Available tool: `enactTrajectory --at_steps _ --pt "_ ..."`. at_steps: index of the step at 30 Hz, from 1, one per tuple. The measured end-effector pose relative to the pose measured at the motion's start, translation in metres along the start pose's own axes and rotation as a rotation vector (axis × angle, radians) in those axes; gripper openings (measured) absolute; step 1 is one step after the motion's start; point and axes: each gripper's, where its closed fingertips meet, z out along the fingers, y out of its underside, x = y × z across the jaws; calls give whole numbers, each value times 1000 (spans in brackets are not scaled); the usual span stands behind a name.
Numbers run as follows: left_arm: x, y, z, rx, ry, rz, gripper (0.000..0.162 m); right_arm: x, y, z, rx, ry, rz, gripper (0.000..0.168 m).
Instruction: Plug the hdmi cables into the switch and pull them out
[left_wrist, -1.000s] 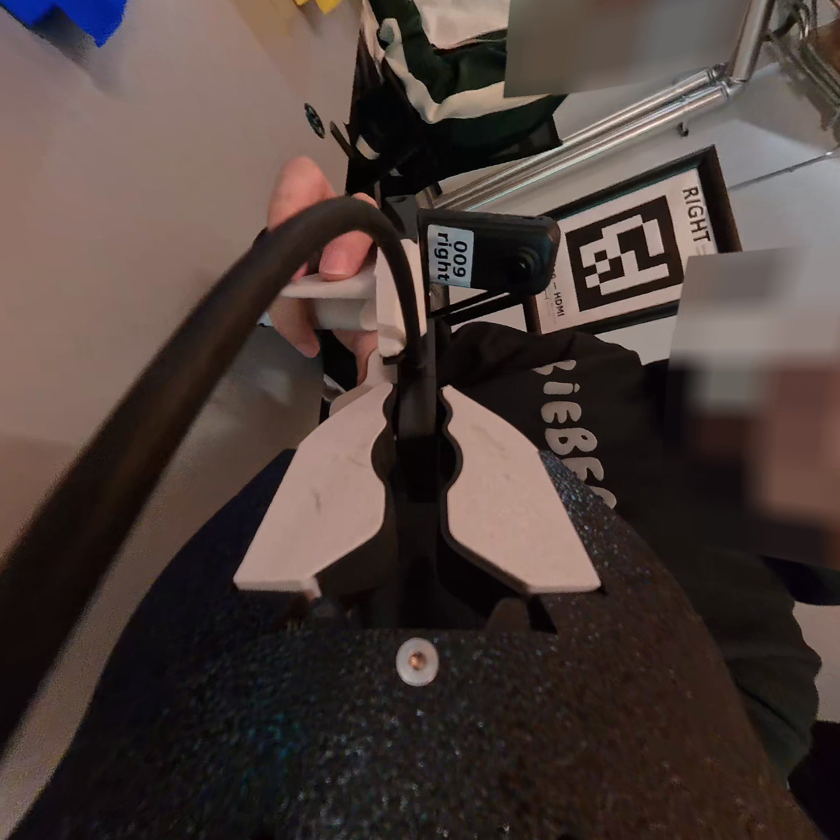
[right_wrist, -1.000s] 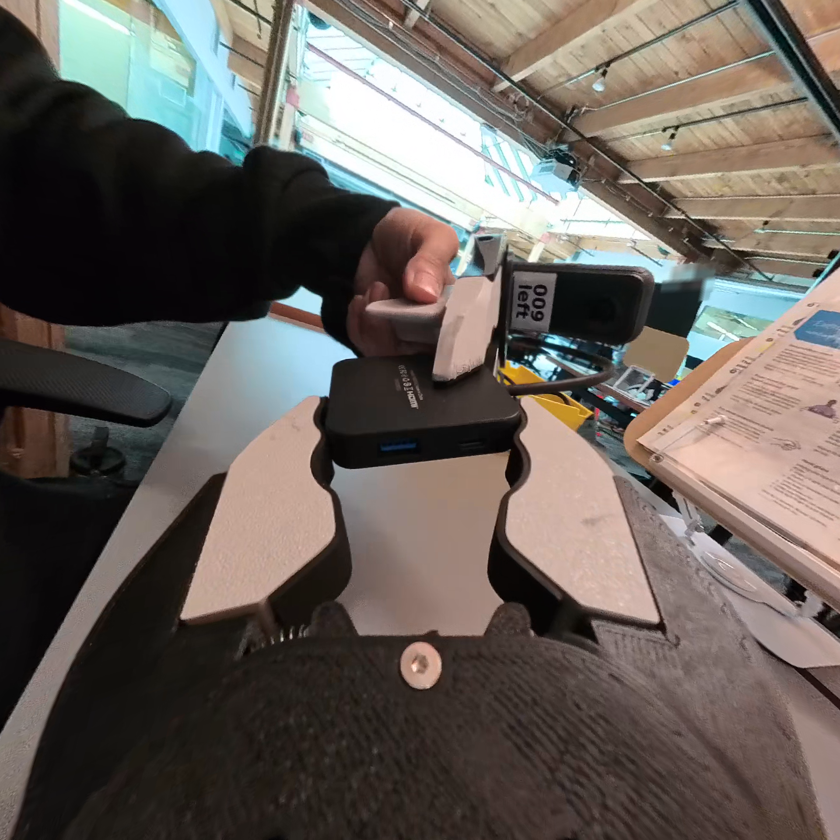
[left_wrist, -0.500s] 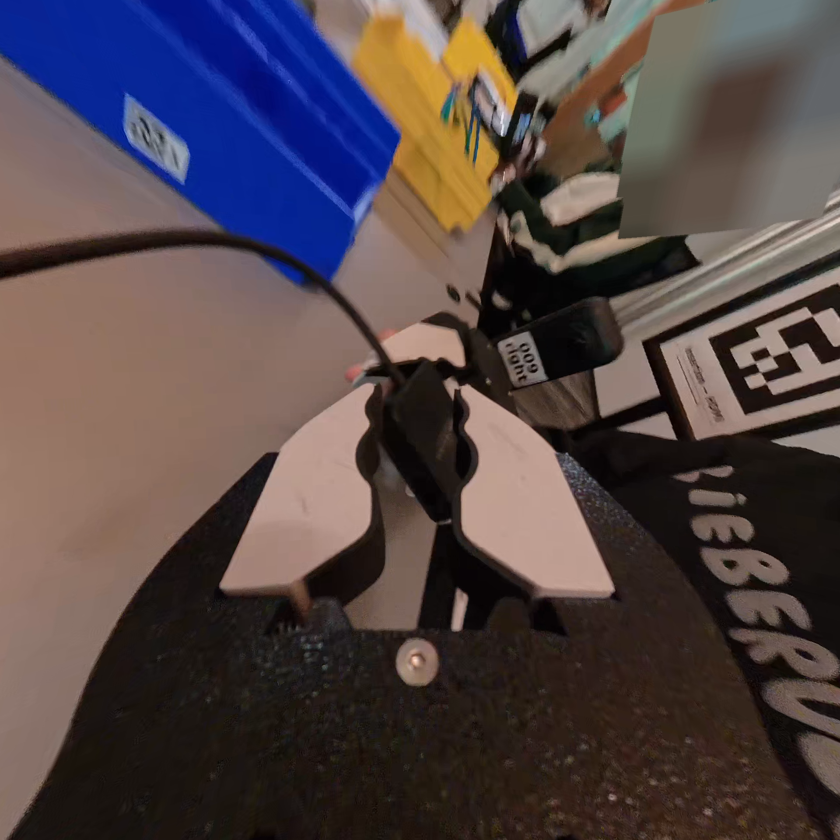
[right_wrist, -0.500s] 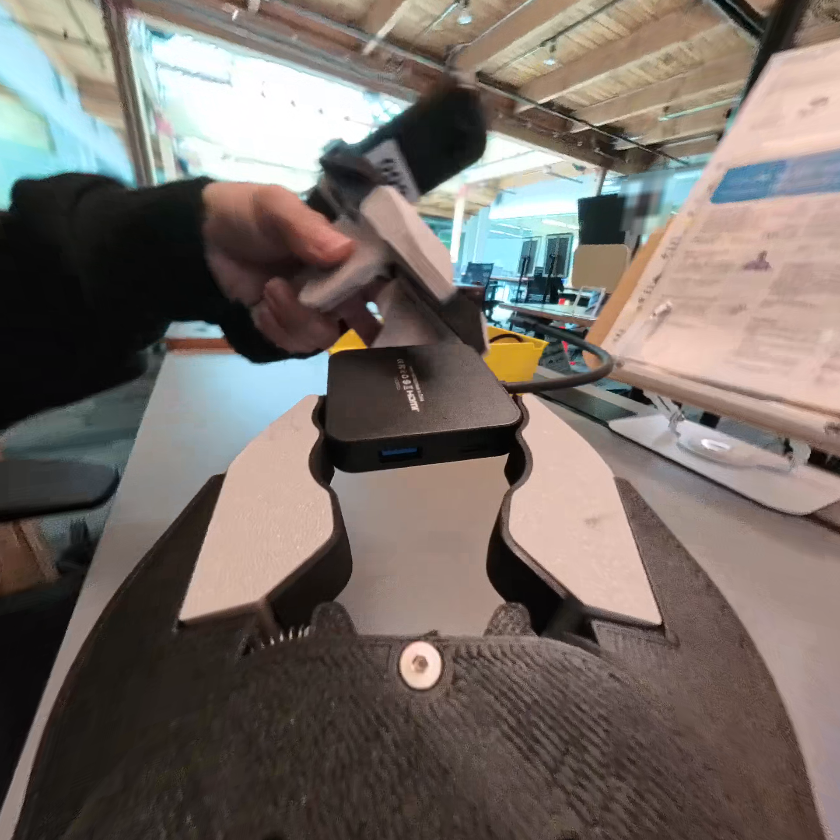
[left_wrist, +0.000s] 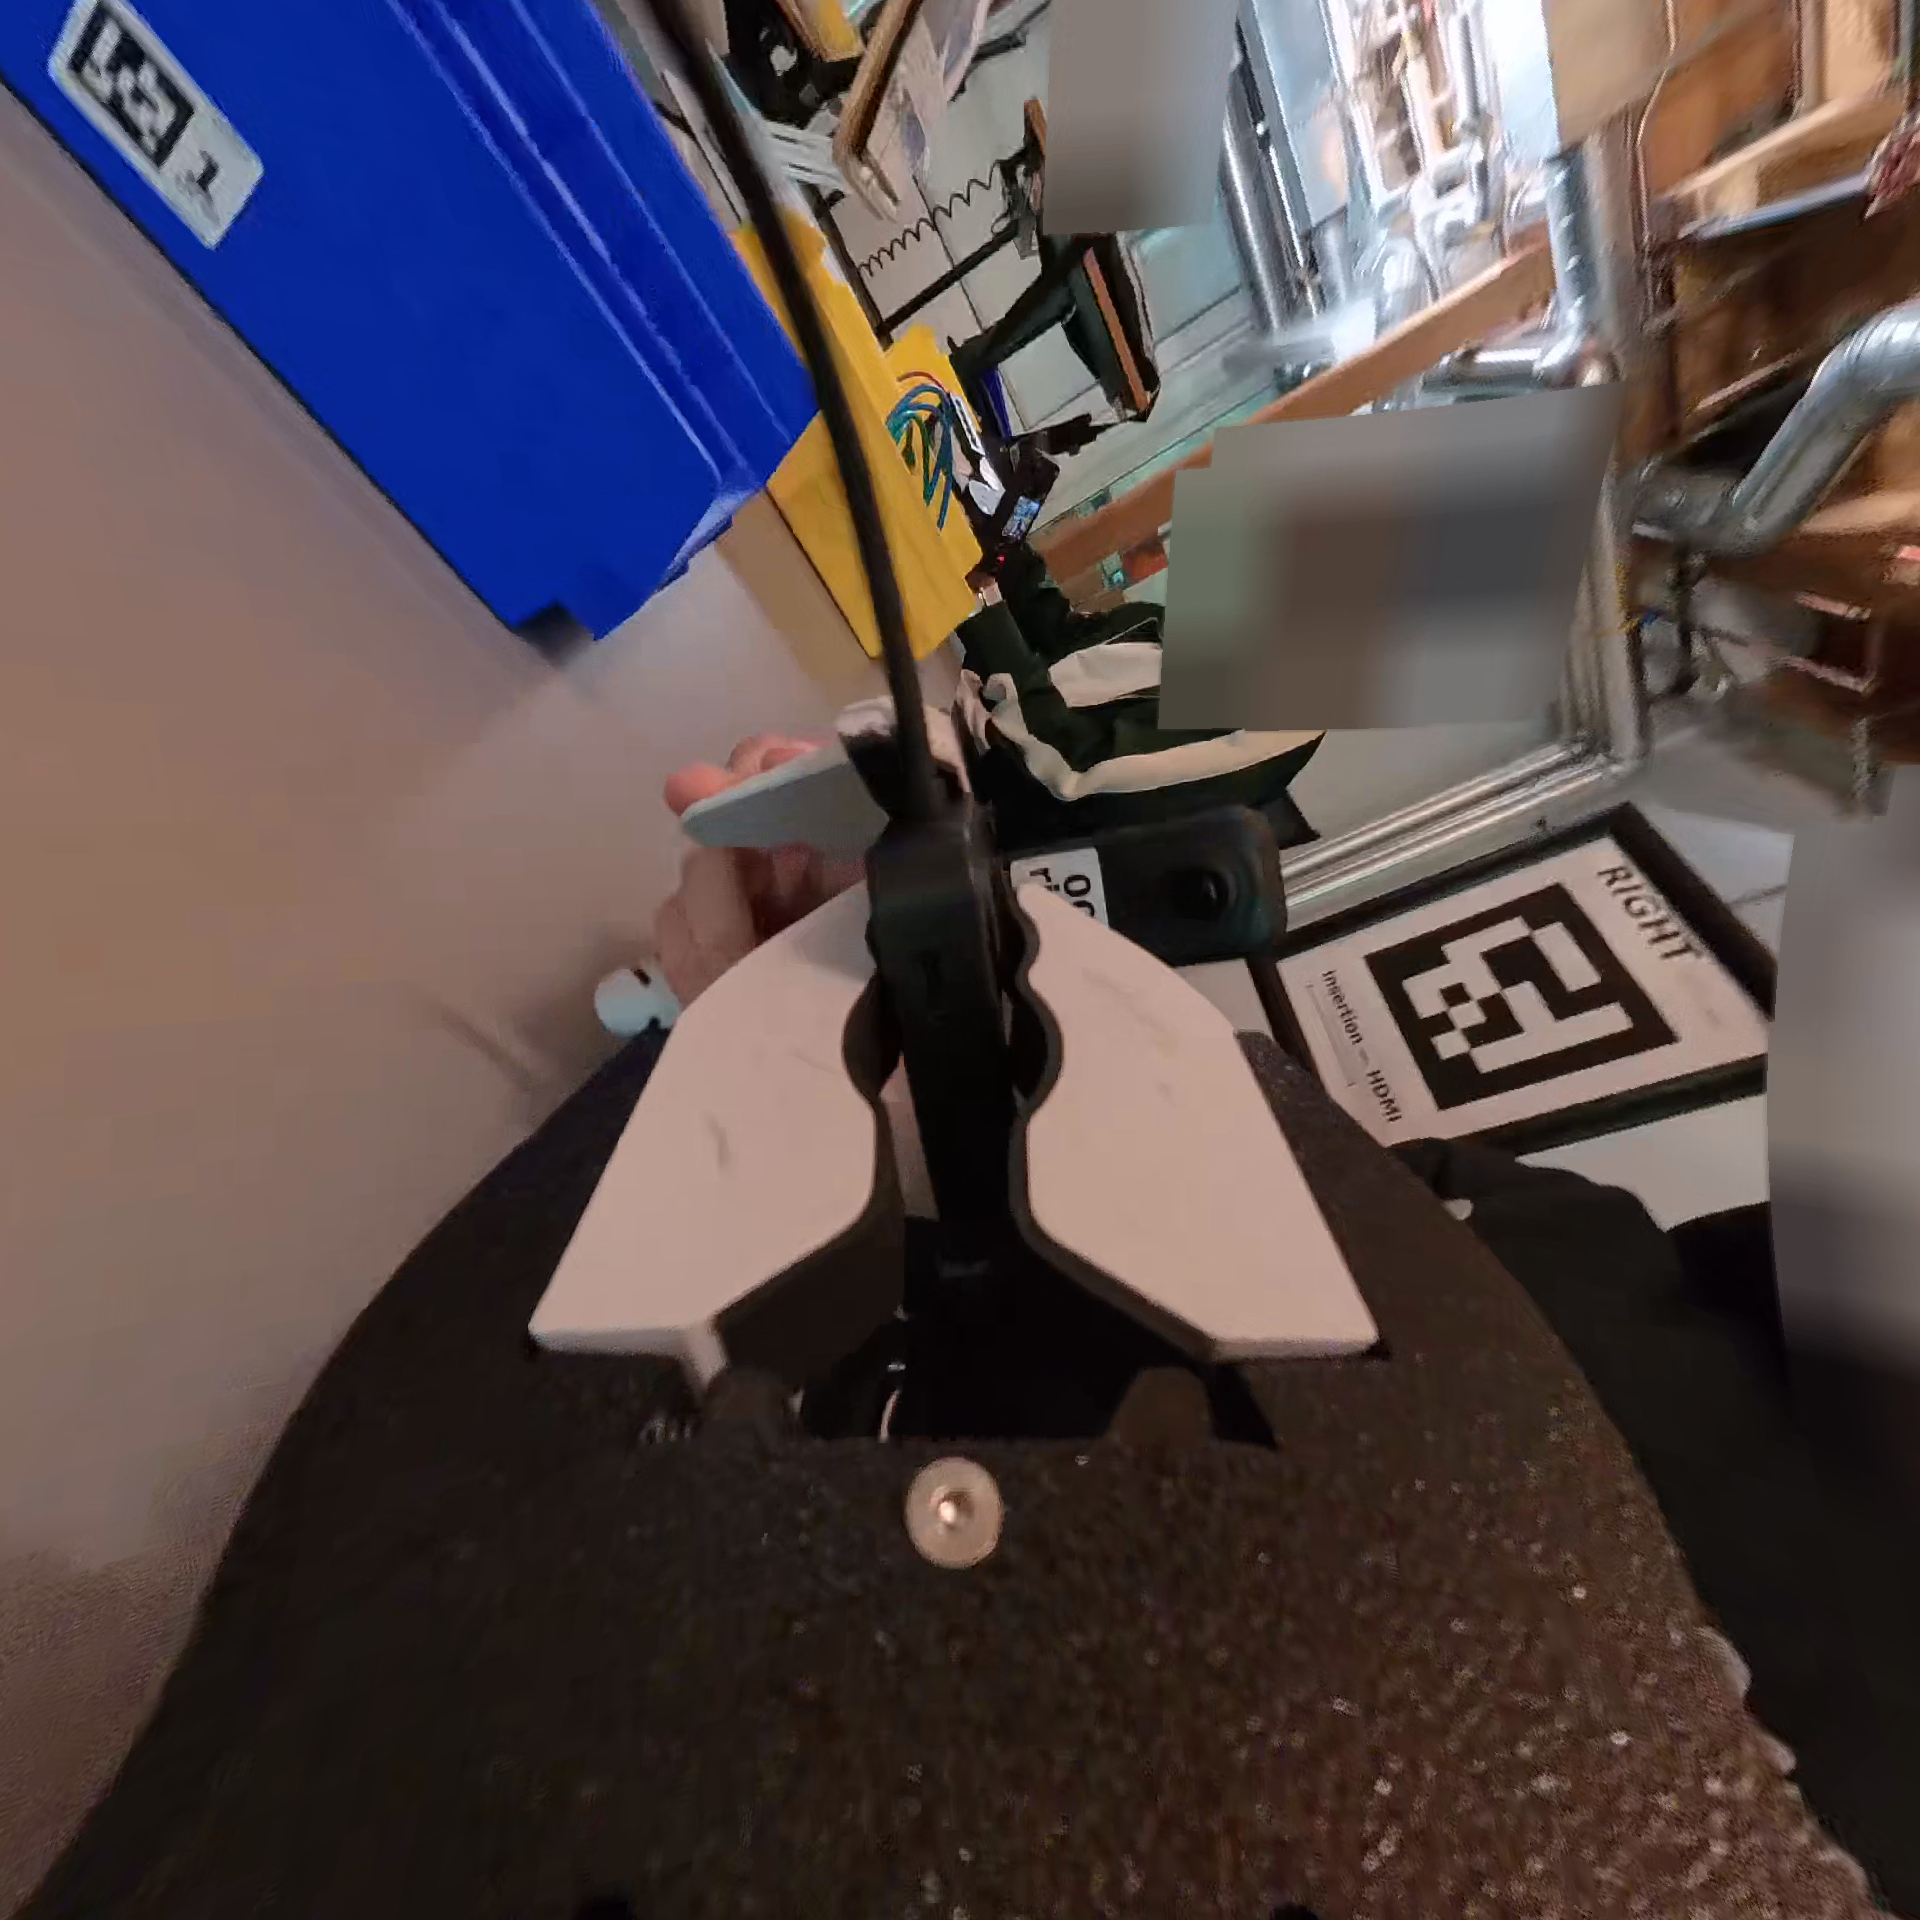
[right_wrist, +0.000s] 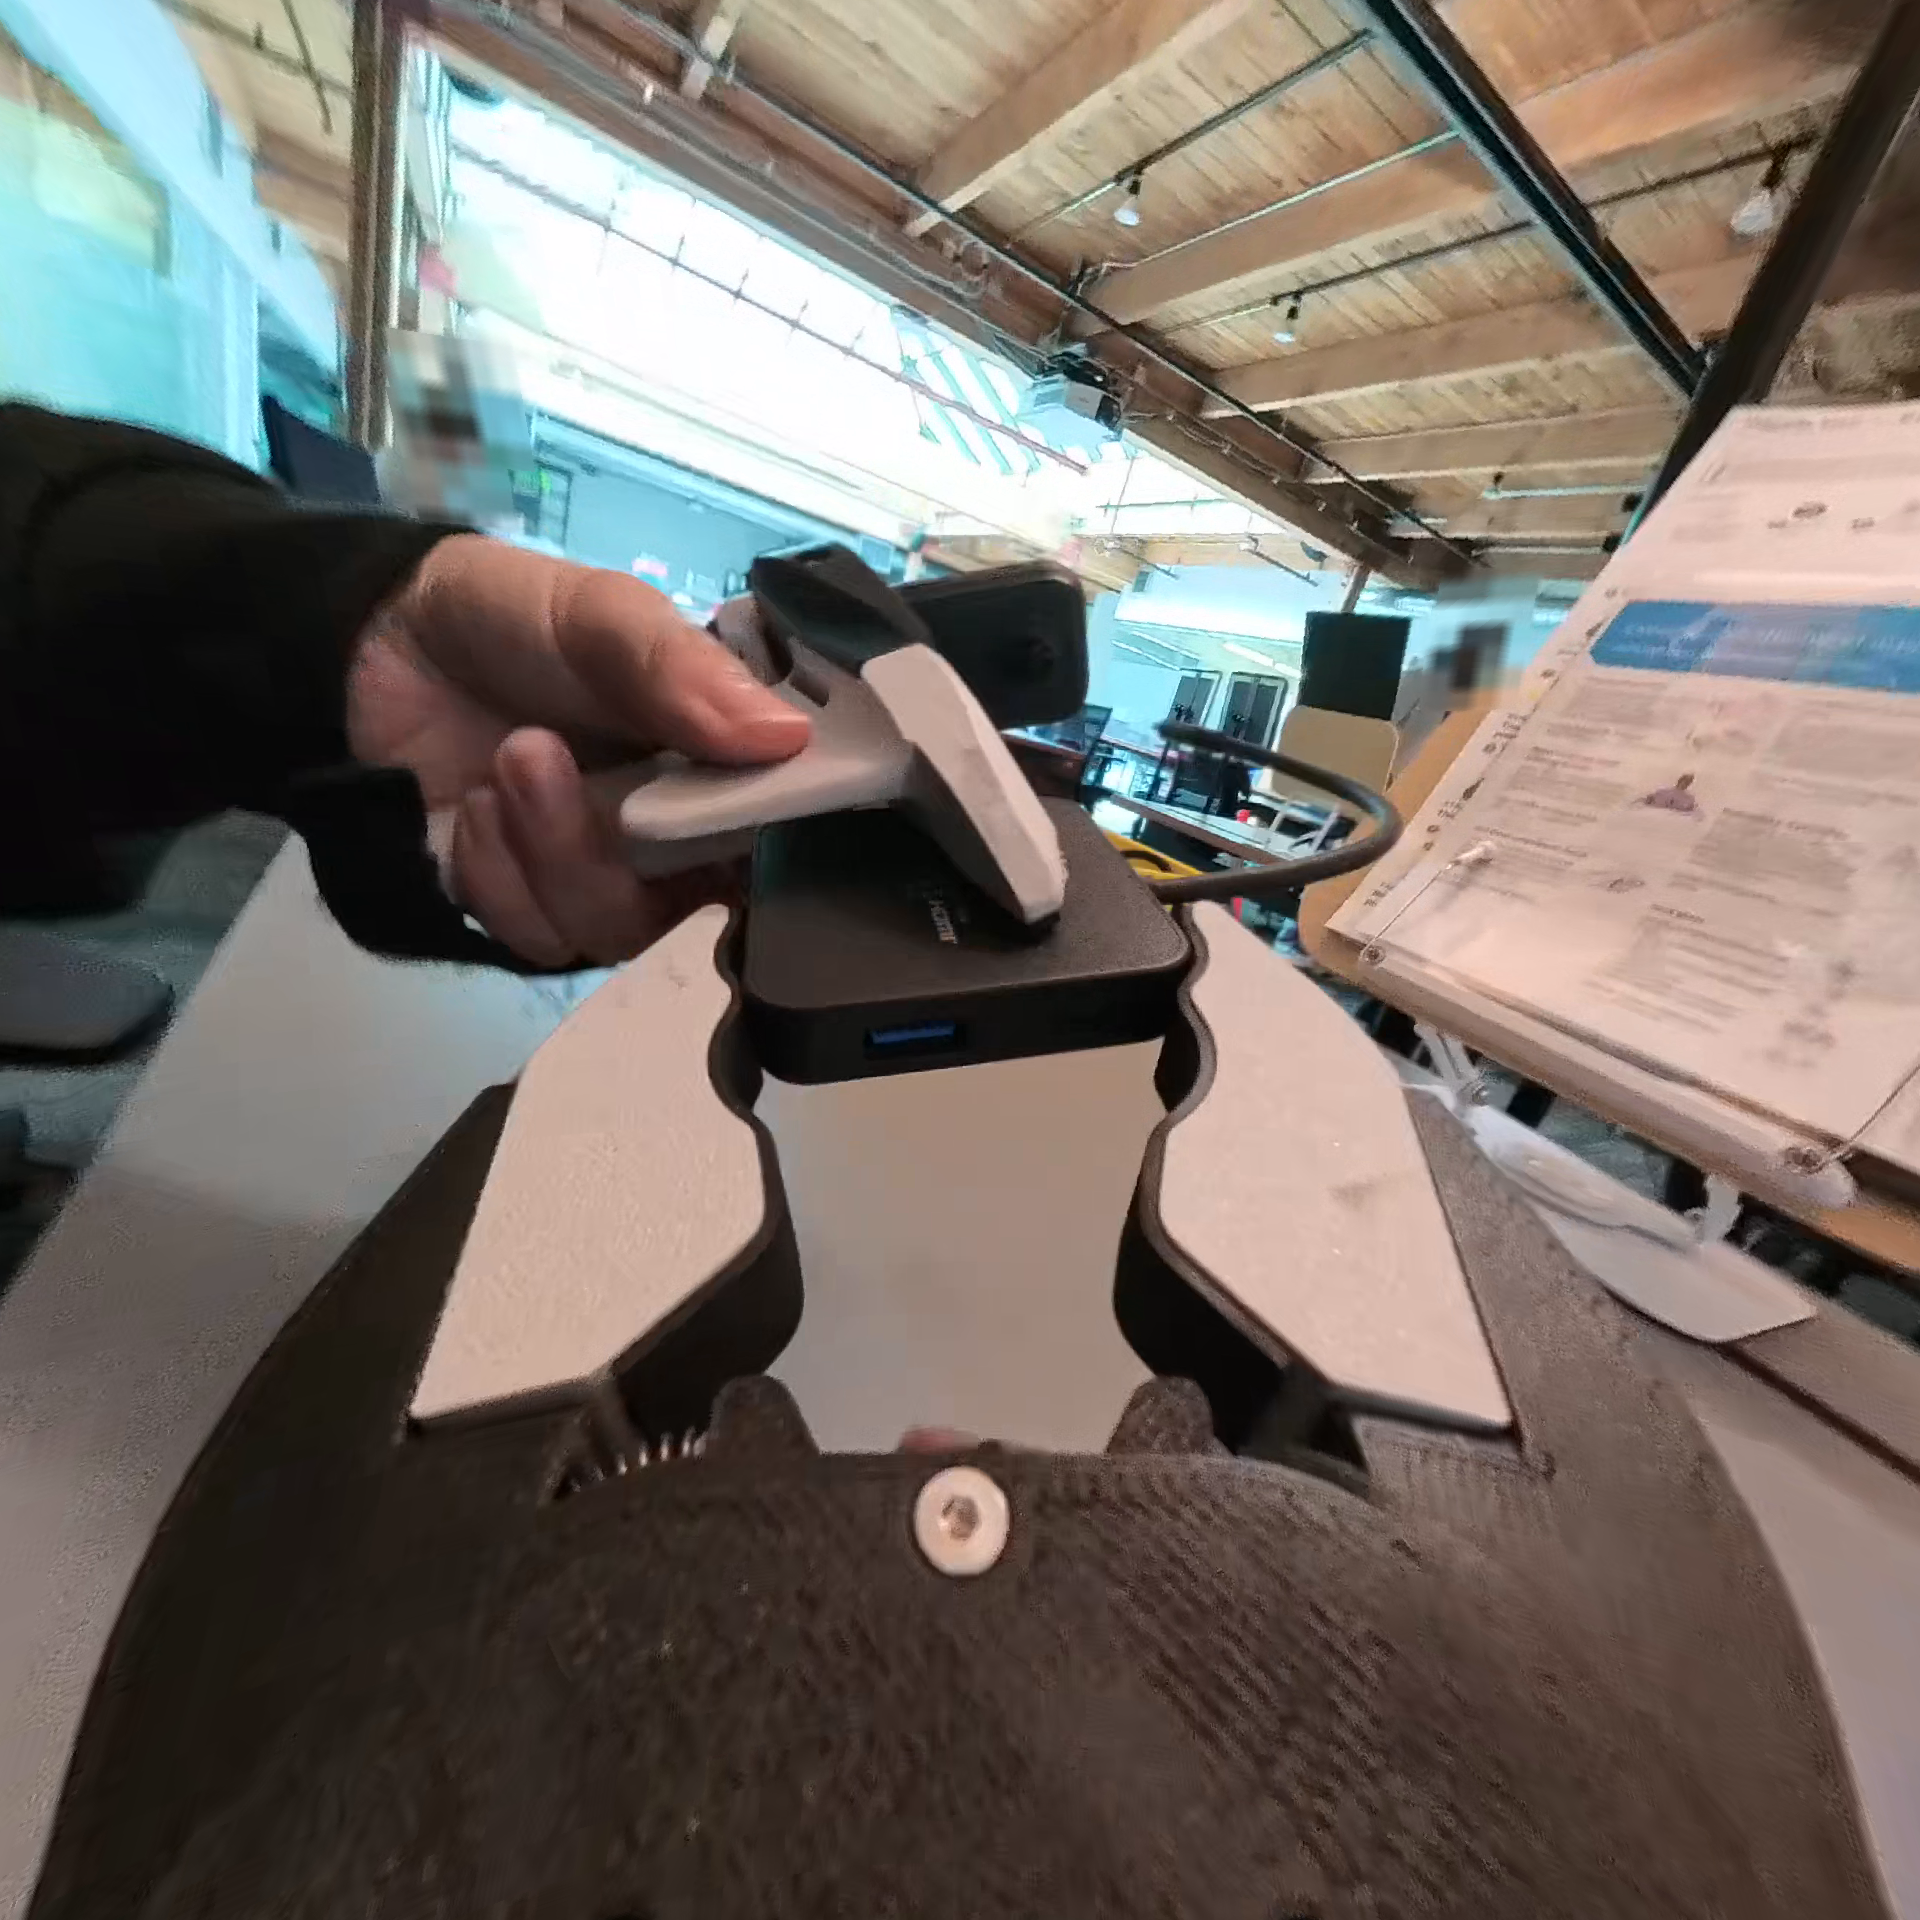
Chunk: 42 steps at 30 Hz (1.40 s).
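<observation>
- Left claw (left_wrist: 940, 997): closed on the black HDMI plug (left_wrist: 935, 935), which stands pinched between the two white fingers (left_wrist: 748, 1132). The HDMI cable (left_wrist: 831, 395) rises from the plug, straight ahead of the claw and away past its tips.
- Ahead and to the left of the left claw: a blue bin (left_wrist: 436, 291) and, just beyond it, a yellow bin (left_wrist: 883, 520), both on the table (left_wrist: 260, 831).
- Ahead and to the right of the left claw: a framed marker card (left_wrist: 1517, 997) lying on the table.
- Right claw (right_wrist: 961, 997): gripping the black switch (right_wrist: 966, 956) by its two side edges, held level between the fingertips, the blue port facing back toward the claw's base.
- Directly ahead of the right claw: the person's hand (right_wrist: 561, 748) holds the left claw, whose tip meets the top of the switch near its far edge. Whether the plug is seated in a port cannot be told.
- Ahead and to the right of the right claw: the cable loops away from the switch; beyond it, a tilted board of printed sheets (right_wrist: 1662, 810).
</observation>
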Motion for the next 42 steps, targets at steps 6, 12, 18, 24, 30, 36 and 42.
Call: enactTrajectory --at_steps 6,12,18,24,30,36,42 --pt "-1 10 0 -65 -25 -64 14 -8 0 -4 23 -29 -23 76" --pt "0 19 3 -145 -78 -28 13 -11 -5 -7 33 35 17 79" --pt "-2 22 3 -141 -35 -106 13 -14 1 -8 -12 15 53 79" --pt "-7 27 3 -149 -19 -144 14 -18 6 -10 -4 42 2 79" --pt "-8 14 6 -80 -54 -62 20 -12 12 -10 -44 55 71 79" --pt "-9 4 5 0 -81 66 29 -3 8 -14 -12 67 167 79" --pt "5 -30 -46 152 -312 521 30 26 -7 -36 145 123 310 78"
